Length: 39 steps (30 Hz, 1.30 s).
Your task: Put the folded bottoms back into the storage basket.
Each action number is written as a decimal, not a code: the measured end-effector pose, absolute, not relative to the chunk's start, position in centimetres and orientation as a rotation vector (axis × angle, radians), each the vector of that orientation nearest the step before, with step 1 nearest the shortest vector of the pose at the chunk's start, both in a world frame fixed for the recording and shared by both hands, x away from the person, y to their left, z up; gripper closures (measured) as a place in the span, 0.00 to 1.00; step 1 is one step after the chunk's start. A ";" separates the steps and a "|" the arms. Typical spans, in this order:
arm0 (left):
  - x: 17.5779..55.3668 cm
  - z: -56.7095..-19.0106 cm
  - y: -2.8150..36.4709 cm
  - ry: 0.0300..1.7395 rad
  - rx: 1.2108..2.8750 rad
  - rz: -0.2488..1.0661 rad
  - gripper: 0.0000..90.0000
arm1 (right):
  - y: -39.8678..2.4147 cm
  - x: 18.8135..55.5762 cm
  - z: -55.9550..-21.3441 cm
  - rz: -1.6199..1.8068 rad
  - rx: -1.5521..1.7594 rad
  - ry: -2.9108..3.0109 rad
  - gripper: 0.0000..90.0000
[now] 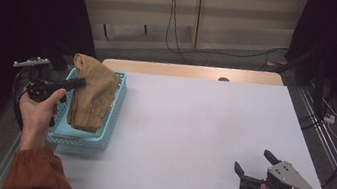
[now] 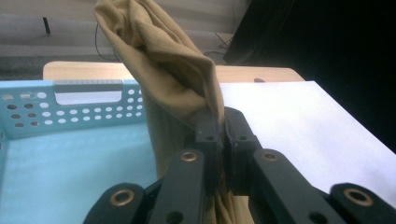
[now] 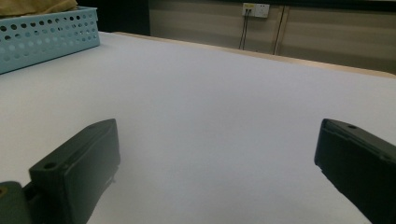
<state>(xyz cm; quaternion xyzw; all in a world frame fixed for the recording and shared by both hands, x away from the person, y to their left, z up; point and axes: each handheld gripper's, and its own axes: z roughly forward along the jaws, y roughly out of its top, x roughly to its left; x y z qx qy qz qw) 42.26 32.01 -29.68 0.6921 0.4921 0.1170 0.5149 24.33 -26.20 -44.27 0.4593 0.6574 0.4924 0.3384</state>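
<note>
At the left edge of the worktop (image 1: 192,123), the left gripper (image 1: 75,82) has its jaws pressed together on a fold of the tan garment (image 1: 90,94), which hangs partly lifted over the light blue basket (image 1: 113,116); its lower part already lies inside, while the top rises above the far rim. In the left gripper view the tan garment (image 2: 163,60) stands up from the pinch in a limp, creased peak, with more cloth trailing down between the jaws. It looks light and soft, likely to sag, slide and bunch rather than keep any shape, so a hold on a doubled fold or a seam should serve better than one on a single thin layer, which could slip free. Which kind of garment it is, and how much lies below the basket wall, cannot be made out. Farther right, the bare white surface runs to the right gripper (image 1: 252,167), held low near the front right corner with its jaws spread wide and nothing between them. In the right gripper view the basket (image 3: 46,37) sits at the far left, cut off by the frame.
</note>
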 end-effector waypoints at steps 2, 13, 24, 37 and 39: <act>42.4 -30.0 32.0 1.194 1.666 0.286 0.96 | -26.2 24.3 -44.3 1.281 1.194 1.714 0.00; 43.5 -31.7 31.6 1.237 1.691 0.250 0.96 | -26.2 24.3 -44.3 1.284 1.195 1.715 0.00; 44.2 -32.9 31.5 1.240 1.682 0.182 0.96 | -26.1 24.3 -44.3 1.287 1.194 1.719 0.00; 45.0 -34.5 32.4 1.263 1.639 0.115 0.96 | -26.2 24.3 -44.3 1.286 1.194 1.714 0.00; 45.1 -34.6 32.6 1.282 1.648 0.131 0.96 | -26.2 24.3 -44.3 1.286 1.193 1.716 0.00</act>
